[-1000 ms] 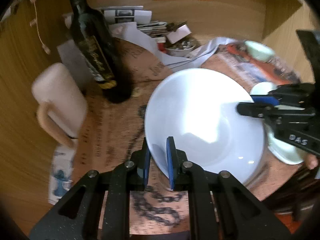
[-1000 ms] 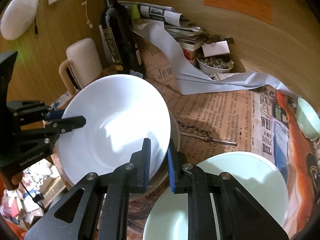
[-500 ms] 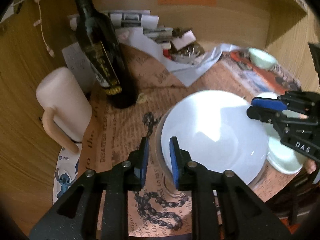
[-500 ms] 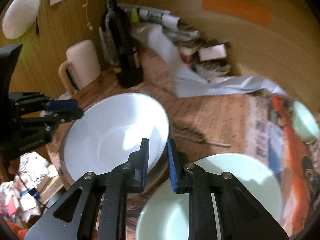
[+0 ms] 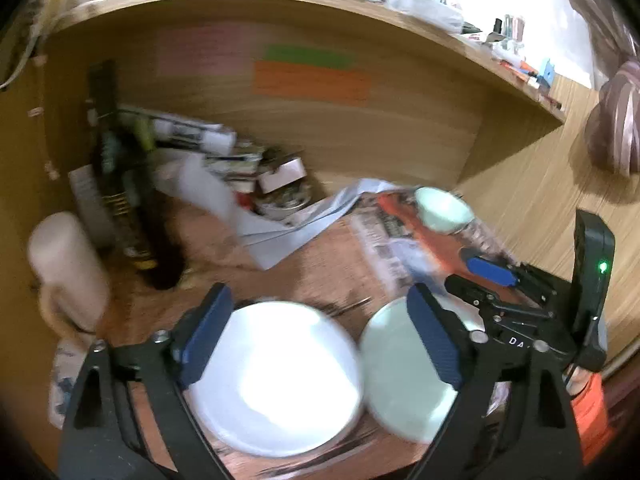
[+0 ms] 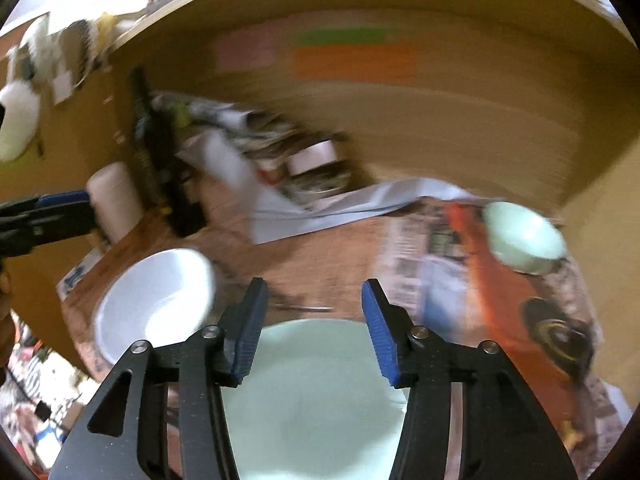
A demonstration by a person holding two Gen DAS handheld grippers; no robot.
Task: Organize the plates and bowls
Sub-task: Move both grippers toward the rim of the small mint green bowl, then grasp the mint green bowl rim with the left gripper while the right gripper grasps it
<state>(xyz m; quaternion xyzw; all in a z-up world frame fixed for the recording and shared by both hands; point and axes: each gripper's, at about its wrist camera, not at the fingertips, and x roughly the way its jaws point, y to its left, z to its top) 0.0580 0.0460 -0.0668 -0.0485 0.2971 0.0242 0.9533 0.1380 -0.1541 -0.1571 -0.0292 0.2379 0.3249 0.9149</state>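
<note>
- Left gripper (image 5: 320, 340) fingers (image 5: 206, 340) are spreading wide, grasping nothing, hovering over white bowl (image 5: 276, 380) sitting at 6 o'clock on bench (image 5: 320, 256).
- Right gripper (image 6: 314, 334) fingers (image 6: 380, 334) are gaping too, empty, over pale green plate (image 6: 316, 400) at 6 o'clock, likely the next pick.
- Small green bowl (image 6: 520, 238) is waiting at 2 o'clock, well apart, likely unsorted.

Only the white letters "DA" can be read, printed on the black body of the right claw (image 5: 516, 342) at the lower right of the left wrist view. Newspaper print and bottle label are too blurred.
</note>
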